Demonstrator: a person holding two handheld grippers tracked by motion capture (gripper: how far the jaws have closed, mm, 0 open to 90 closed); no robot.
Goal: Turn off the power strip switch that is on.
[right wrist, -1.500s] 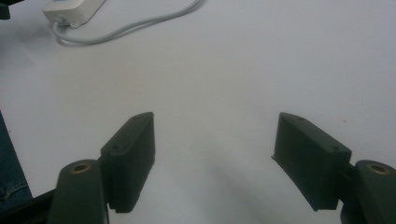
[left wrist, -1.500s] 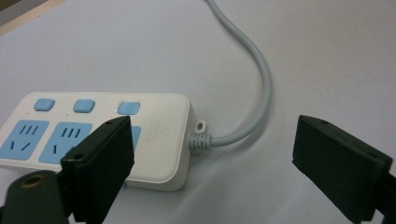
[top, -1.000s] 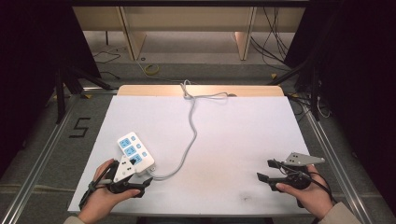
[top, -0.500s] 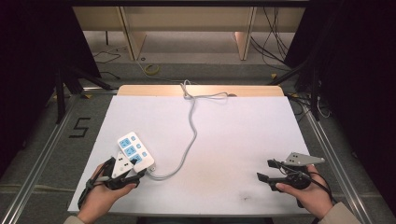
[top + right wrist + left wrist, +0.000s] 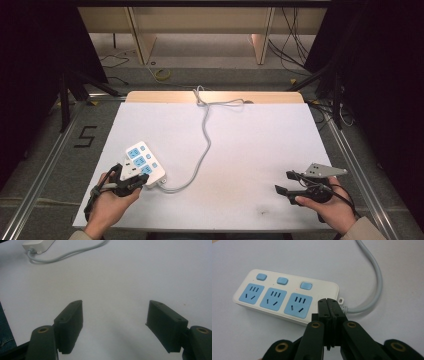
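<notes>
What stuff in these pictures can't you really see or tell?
- Where the cable plugs in: in the high view it runs off the table's far edge.
- Whether the left gripper, jaws shut, touches the power strip: in the left gripper view the jaws cover that corner.
- Whether the blue switches are on: too small.
- Most of the power strip in the right gripper view: cut off by the top edge.

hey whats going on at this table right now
A person holds a two-jaw gripper in each hand at a white table. The left gripper, jaws pressed together, sits at the cord end of a white power strip with three blue sockets and three blue switches. Whether it touches the strip is unclear. The strip's grey cable runs off the far edge. The right gripper is open over bare table, holding nothing.
</notes>
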